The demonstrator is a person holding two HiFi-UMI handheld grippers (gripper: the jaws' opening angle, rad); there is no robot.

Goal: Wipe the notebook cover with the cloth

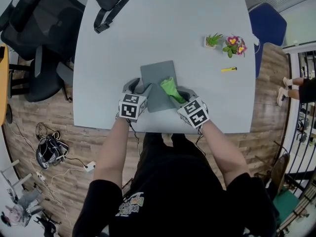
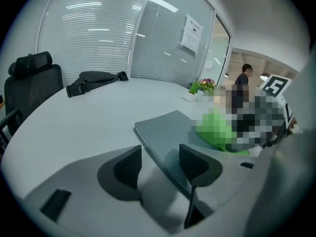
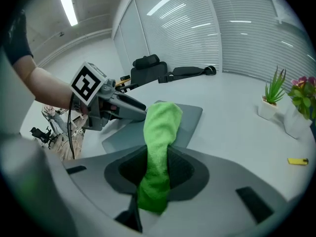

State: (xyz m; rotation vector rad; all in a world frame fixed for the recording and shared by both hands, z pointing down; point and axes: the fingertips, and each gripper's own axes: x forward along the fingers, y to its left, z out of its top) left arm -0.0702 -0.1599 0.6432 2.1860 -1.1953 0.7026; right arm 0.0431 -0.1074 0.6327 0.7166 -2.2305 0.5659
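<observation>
Head view shows a grey notebook (image 1: 157, 78) lying flat on the near middle of the pale bench (image 1: 163, 33). At its near left edge sits the left hand-held gripper (image 2: 160, 164). Its jaws are apart, and the notebook's edge runs between them. On the right, the right hand-held gripper (image 3: 155, 172) is squeezed tight on a green cloth (image 3: 159, 127). The cloth sticks out over the near right part of the cover. A small green plant (image 1: 214, 40) stands far right.

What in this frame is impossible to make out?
- Head view: notebook near corners, hidden under left gripper and right gripper.
- Left gripper view: part of cloth, covered by mosaic patch.
- Head view: yellow item, too small to identify.
</observation>
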